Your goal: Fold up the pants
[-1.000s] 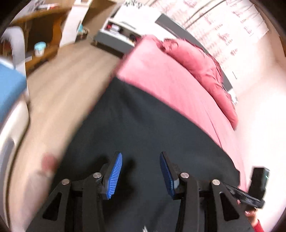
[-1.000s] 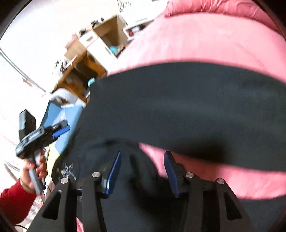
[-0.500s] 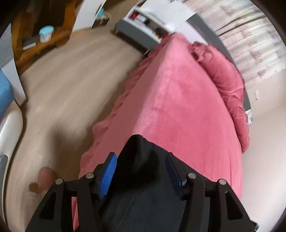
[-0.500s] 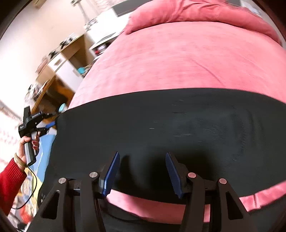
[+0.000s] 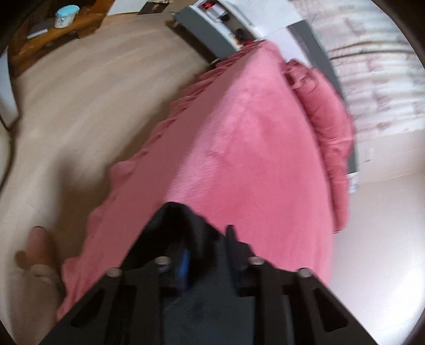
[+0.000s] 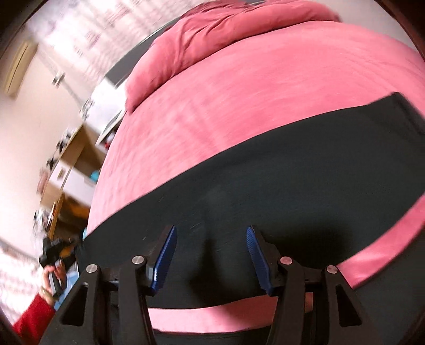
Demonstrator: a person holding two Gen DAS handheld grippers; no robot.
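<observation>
Black pants (image 6: 265, 191) lie flat in a wide band across the pink bed (image 6: 239, 93). In the left wrist view one corner of the pants (image 5: 175, 220) bunches up between the fingers of my left gripper (image 5: 204, 246), whose jaws are closing and pinch the cloth near the bed's side edge. My right gripper (image 6: 211, 252) hovers open just above the pants' near edge, with flat cloth below and nothing gripped. The left gripper (image 6: 53, 252) also shows small at the far left of the right wrist view, held by a hand with a red sleeve.
A rolled pink duvet (image 5: 326, 119) lies along the bed's far side. Wooden floor (image 5: 79, 106) runs beside the bed, with a person's foot (image 5: 39, 238) on it. A wooden desk (image 5: 53, 34) and a grey-white shelf unit (image 5: 212, 24) stand beyond.
My left gripper slid to the pants' corner at the bed's edge and closed on it. The right gripper swung sideways along the pants and stayed open.
</observation>
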